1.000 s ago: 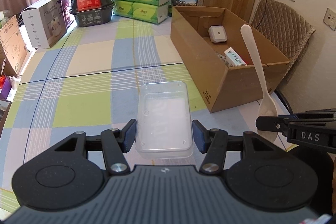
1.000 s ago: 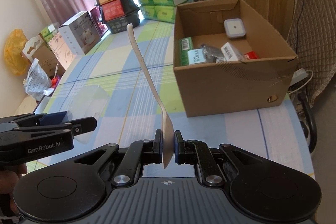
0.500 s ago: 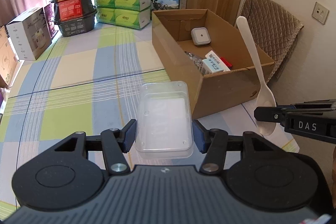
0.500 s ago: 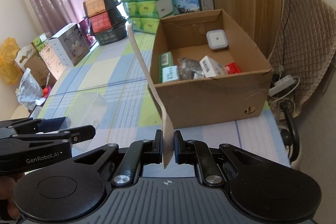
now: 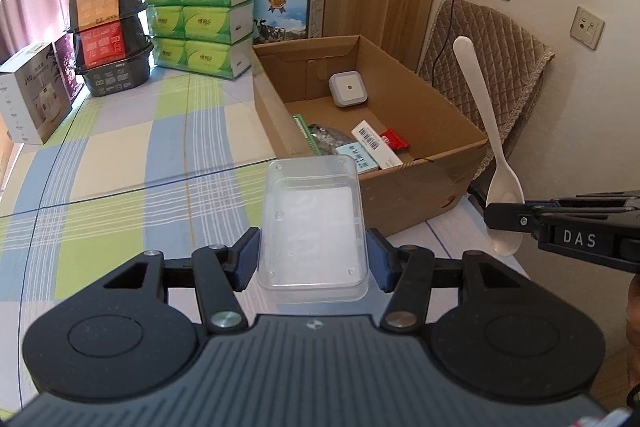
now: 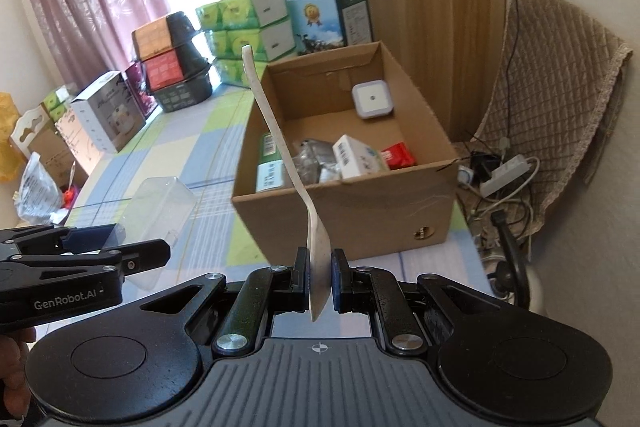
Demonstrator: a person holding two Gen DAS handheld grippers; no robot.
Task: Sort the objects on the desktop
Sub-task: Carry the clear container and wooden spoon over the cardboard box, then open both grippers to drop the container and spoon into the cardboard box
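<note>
In the left wrist view we see the left gripper [image 5: 312, 263] grasping a clear plastic container [image 5: 313, 227], its two blue pads pressed on the long sides, and the container is held above the checked tablecloth [image 5: 120, 195]. At about 1 o'clock from the container stands the open cardboard box [image 5: 400, 187], and the far end of the container overlaps the near wall of the box in the picture. Inside the box we can see a small white square device [image 5: 347, 89], a red packet [image 5: 394, 140] and some white packets with labels. At 3 o'clock the right gripper [image 5: 505, 219] comes in from the edge and is clenched on the bowl of a white spoon [image 5: 486, 131], whose handle points up toward 12 o'clock. Green tissue packs [image 5: 200, 23] are stacked at 11 o'clock on the far side of the table. In the right wrist view we see the right gripper [image 6: 320, 277] closed on the bowl of the spoon [image 6: 280, 147]; the handle leans toward 11 o'clock and crosses in front of the cardboard box [image 6: 352, 211]. The left gripper [image 6: 136, 259] is at 9 o'clock and holds the clear container [image 6: 160, 203] over the tablecloth [image 6: 208, 147], just beside the left wall of the box. A chair with a brown quilted cover [image 6: 560, 87] stands at 2 o'clock behind the box.
</note>
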